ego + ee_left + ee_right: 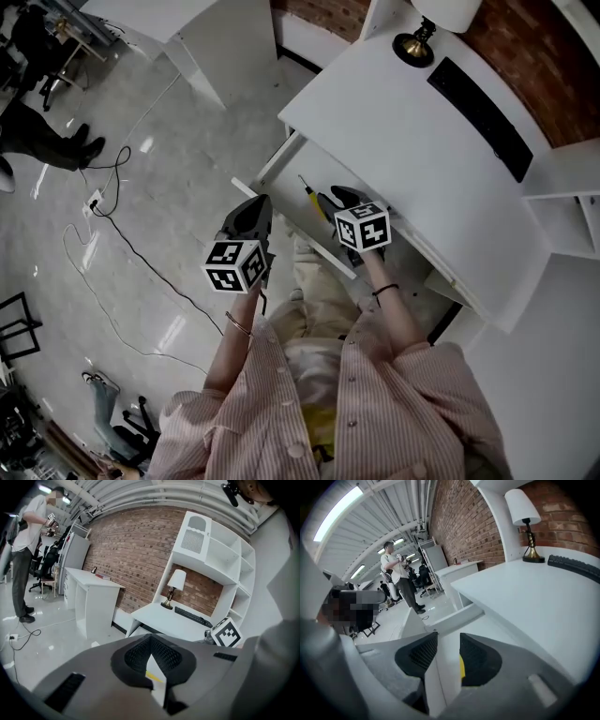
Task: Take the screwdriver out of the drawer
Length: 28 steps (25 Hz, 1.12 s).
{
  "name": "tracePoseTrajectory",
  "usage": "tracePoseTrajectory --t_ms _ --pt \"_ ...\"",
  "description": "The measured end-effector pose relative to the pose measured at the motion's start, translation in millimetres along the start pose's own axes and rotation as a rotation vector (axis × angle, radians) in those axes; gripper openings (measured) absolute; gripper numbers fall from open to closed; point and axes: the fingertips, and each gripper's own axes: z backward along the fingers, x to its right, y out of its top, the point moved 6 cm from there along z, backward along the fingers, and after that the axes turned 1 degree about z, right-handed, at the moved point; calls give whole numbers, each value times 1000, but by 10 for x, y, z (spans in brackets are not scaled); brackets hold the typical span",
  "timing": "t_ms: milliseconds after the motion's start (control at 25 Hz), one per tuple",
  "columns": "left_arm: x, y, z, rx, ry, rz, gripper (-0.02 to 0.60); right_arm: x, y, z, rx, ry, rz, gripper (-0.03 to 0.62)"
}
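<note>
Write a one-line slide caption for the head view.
Open right hand-held gripper beside the screwdriver in the drawer; shut left hand-held gripper at its front.

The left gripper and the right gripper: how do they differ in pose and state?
The left gripper has its jaw tips together; the right gripper has its jaws apart. The left hangs in front of the drawer; the right is over it, beside the screwdriver. Both carry a marker cube.

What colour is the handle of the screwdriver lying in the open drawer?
Yellow. The screwdriver shows best in the head view, just beside the right gripper.
</note>
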Motion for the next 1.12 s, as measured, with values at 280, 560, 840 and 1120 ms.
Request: tracePoseTrajectory --t_ms 280,560,840,1120 --pt "-62 -58 -349 -80 15 32 0 208 -205 -477 -163 15 31 135" --pt "-144 -125 -502 -137 33 49 0 313 -438 -851 -286 3 49 135" --pt "-170 -177 -616 -158 23 52 0 403 -700 -1151 -391 -37 95 135" --pt "-232 -244 -667 -179 16 70 0 367 -791 -1352 -443 -77 167 135"
